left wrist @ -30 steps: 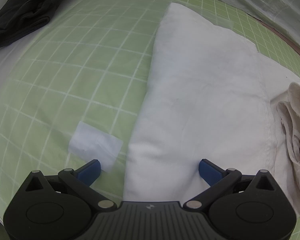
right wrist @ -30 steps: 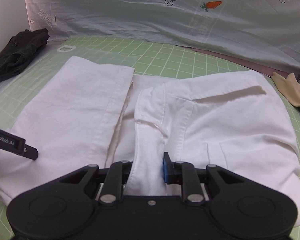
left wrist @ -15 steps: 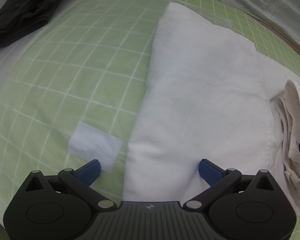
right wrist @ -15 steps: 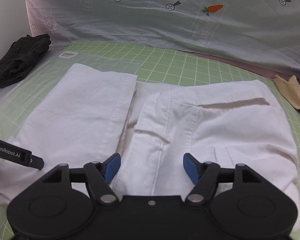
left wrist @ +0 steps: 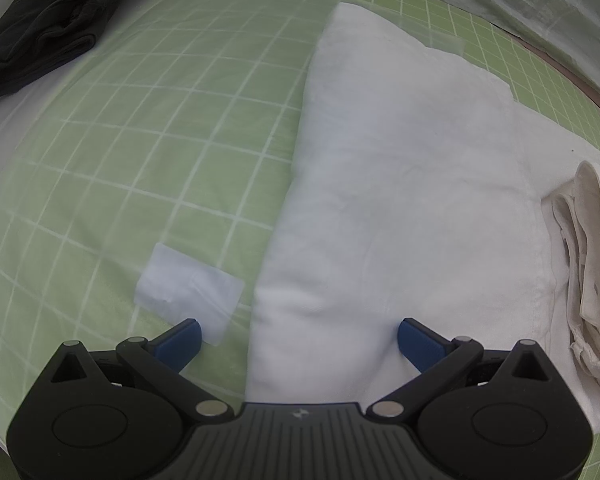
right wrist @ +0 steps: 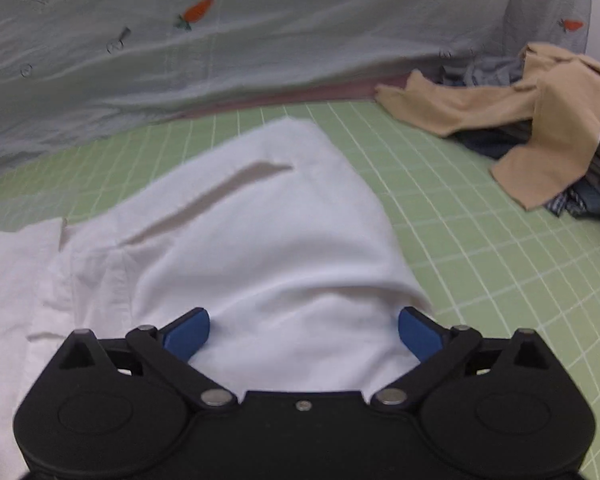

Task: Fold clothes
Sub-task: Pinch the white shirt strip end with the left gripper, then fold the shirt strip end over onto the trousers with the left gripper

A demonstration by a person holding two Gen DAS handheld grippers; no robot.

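White shorts lie flat on the green grid mat; one leg fills the left wrist view, with the waistband at the right edge. My left gripper is open and empty over the leg's near left edge. In the right wrist view the other half of the shorts shows a pocket slit. My right gripper is open and empty, its blue pads astride the cloth's near part.
A folded black garment lies at the mat's far left. A white patch is stuck on the mat. A pile of tan and dark clothes lies at the right. A grey carrot-print sheet hangs behind.
My right gripper let go of the waistband, opened wide and swung right towards the shorts' right half and the clothes pile. My left gripper stayed put and open.
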